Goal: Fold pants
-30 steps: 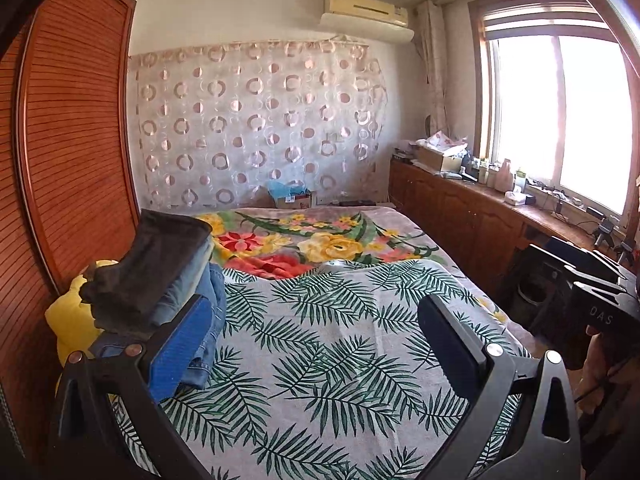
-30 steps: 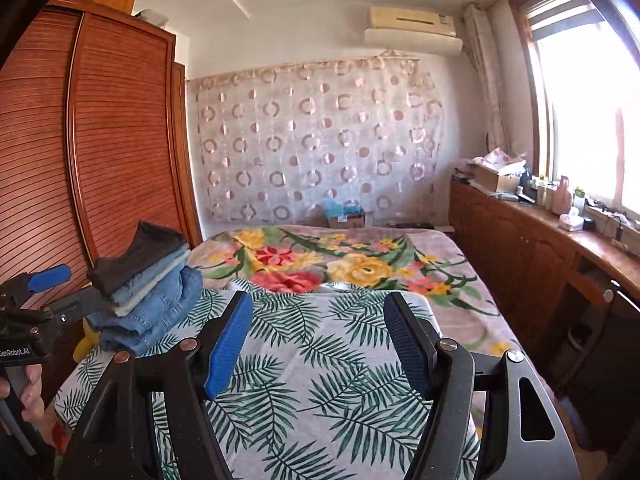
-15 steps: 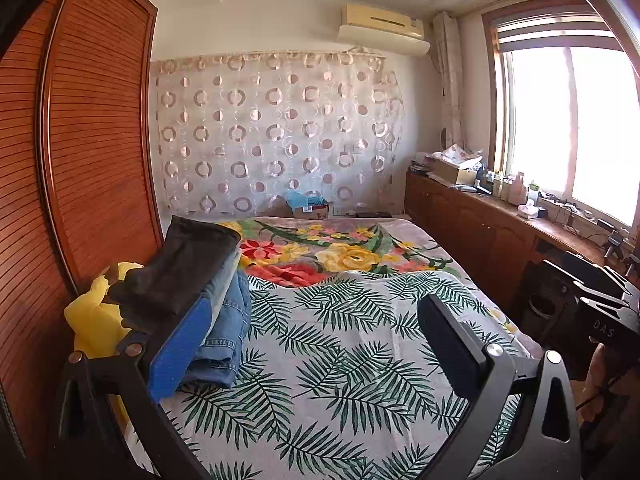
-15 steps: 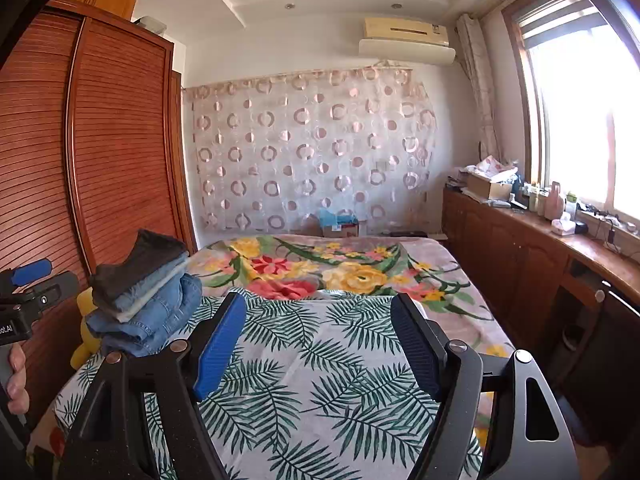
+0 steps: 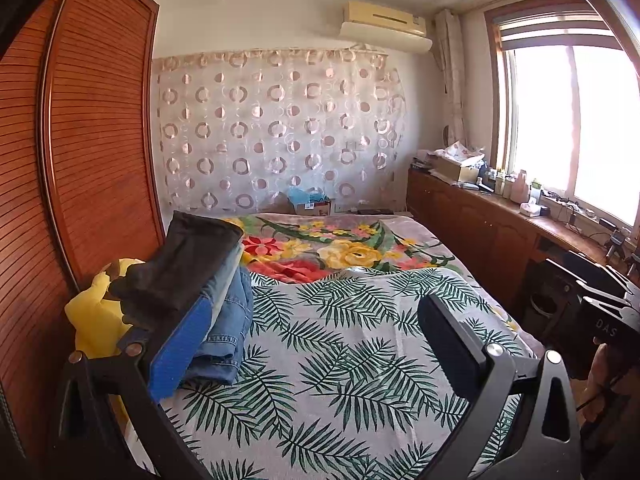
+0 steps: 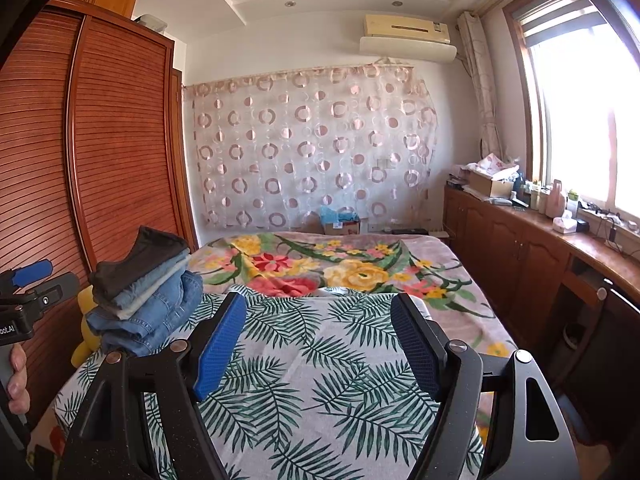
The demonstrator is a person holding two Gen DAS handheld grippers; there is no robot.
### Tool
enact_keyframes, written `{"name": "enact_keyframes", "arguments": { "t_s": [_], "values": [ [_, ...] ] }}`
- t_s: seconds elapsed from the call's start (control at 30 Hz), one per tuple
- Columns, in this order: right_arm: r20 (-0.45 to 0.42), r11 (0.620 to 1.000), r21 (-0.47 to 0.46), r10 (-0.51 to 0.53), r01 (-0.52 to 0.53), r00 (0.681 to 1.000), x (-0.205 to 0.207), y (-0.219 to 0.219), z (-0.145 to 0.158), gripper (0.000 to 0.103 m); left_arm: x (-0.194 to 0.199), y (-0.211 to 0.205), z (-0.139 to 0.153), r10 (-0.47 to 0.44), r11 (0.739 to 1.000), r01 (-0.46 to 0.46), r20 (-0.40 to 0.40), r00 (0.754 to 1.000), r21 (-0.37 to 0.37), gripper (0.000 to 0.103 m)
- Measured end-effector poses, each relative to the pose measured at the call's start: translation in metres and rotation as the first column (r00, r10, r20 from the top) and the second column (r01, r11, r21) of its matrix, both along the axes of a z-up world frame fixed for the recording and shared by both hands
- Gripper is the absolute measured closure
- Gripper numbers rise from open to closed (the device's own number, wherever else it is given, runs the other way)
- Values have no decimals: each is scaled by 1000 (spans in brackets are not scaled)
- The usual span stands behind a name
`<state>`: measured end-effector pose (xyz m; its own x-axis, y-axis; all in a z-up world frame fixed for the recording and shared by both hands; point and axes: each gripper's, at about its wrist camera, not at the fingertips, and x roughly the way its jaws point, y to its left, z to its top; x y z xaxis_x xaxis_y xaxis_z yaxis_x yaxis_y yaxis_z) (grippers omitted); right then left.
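Observation:
A stack of folded pants (image 5: 208, 280) lies on the left side of the bed, dark pair on top, light and blue denim below; it also shows in the right wrist view (image 6: 148, 292). My left gripper (image 5: 316, 320) is open and empty, held above the leaf-print sheet (image 5: 340, 360), its left finger just in front of the stack. My right gripper (image 6: 320, 328) is open and empty over the same sheet (image 6: 320, 360). The left gripper's tip (image 6: 32, 280) shows at the left edge of the right wrist view.
A wooden wardrobe (image 5: 80, 160) runs along the left of the bed. A yellow soft toy (image 5: 96, 320) sits between stack and wardrobe. A floral blanket (image 5: 340, 248) covers the far bed. A cluttered wooden counter (image 5: 500, 208) lines the window side on the right.
Both grippers have tilted upward and drawn back a little, so more wall and ceiling show. The stack of pants has not moved. Both stay open.

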<state>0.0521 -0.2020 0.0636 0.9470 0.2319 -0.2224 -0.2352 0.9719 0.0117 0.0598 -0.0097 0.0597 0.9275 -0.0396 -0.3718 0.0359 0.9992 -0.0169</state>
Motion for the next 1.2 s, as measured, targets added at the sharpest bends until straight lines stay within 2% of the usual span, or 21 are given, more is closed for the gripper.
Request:
{"name": "enact_keyframes", "arguments": {
  "t_s": [1.2],
  "values": [
    [12, 1000, -10, 13, -13, 1000, -6, -5, -1, 26, 0, -1, 2, 0, 1000, 0, -1, 1000, 2, 0]
  ]
}}
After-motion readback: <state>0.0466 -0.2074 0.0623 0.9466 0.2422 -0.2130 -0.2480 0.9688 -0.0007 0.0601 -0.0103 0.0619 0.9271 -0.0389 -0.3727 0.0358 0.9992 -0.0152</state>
